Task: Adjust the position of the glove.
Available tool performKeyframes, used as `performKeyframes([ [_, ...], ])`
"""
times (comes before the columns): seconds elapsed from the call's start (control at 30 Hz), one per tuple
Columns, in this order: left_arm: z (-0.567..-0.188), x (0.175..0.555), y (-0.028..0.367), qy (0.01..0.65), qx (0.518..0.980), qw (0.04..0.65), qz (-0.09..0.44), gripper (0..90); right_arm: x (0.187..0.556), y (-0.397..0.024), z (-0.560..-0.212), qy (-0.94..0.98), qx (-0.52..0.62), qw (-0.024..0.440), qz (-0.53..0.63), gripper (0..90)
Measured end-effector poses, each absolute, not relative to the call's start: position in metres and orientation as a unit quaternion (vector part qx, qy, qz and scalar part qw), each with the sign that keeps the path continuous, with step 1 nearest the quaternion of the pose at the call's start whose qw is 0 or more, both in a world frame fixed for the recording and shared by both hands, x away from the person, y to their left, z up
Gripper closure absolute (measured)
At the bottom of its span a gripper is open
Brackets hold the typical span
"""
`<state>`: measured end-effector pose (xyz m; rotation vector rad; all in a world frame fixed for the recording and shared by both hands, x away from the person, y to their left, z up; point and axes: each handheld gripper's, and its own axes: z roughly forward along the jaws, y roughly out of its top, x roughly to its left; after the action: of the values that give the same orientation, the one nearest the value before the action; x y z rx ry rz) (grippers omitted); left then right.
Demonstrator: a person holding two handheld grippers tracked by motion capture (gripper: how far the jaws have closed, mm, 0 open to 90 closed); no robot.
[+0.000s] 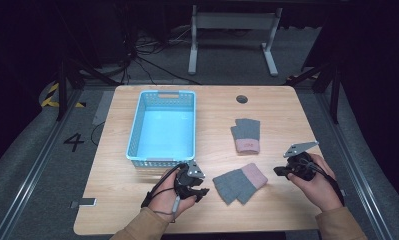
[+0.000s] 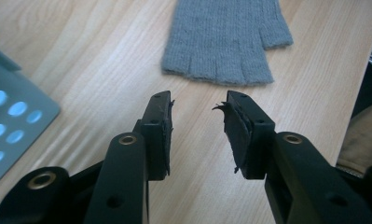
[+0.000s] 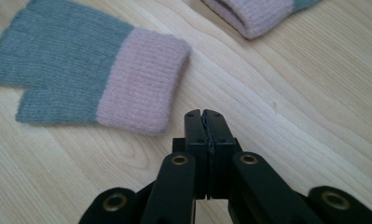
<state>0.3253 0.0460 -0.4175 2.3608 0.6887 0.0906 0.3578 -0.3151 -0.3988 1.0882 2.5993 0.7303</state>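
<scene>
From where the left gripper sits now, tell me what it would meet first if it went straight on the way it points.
The left gripper, open with nothing between its jaws, points at the finger end of the near grey fingerless glove. Bare wooden table lies between, so it would probably meet that glove first.

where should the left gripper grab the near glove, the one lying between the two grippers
Probably the grey finger end of the near glove. It lies flat on the table, finger stubs pointing at the left gripper, whose jaws stand open and empty just short of that edge. Come in low from that side and pinch the fringe; the pink cuff faces the shut right gripper.
</scene>
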Motion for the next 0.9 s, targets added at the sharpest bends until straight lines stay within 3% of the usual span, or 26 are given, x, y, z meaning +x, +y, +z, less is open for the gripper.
performKeyframes([
  [0.17, -0.417, 0.327, 0.038, 0.255, 0.909, 0.329, 0.016, 68.4, 0.361, -0.326, -0.406, 0.882, 0.385, 0.115, 0.246, 90.0],
  [0.33, -0.414, 0.325, 0.029, 0.244, 0.909, 0.336, 0.035, 83.3, 0.359, -0.332, -0.407, 0.876, 0.391, 0.122, 0.255, 90.0],
  [0.5, -0.415, 0.324, 0.018, 0.230, 0.914, 0.332, 0.030, 89.7, 0.357, -0.332, -0.410, 0.874, 0.393, 0.126, 0.257, 90.0],
  [0.9, -0.430, 0.324, -0.005, 0.219, 0.912, 0.348, -0.005, 89.6, 0.360, -0.319, -0.419, 0.870, 0.382, 0.117, 0.288, 90.0],
])
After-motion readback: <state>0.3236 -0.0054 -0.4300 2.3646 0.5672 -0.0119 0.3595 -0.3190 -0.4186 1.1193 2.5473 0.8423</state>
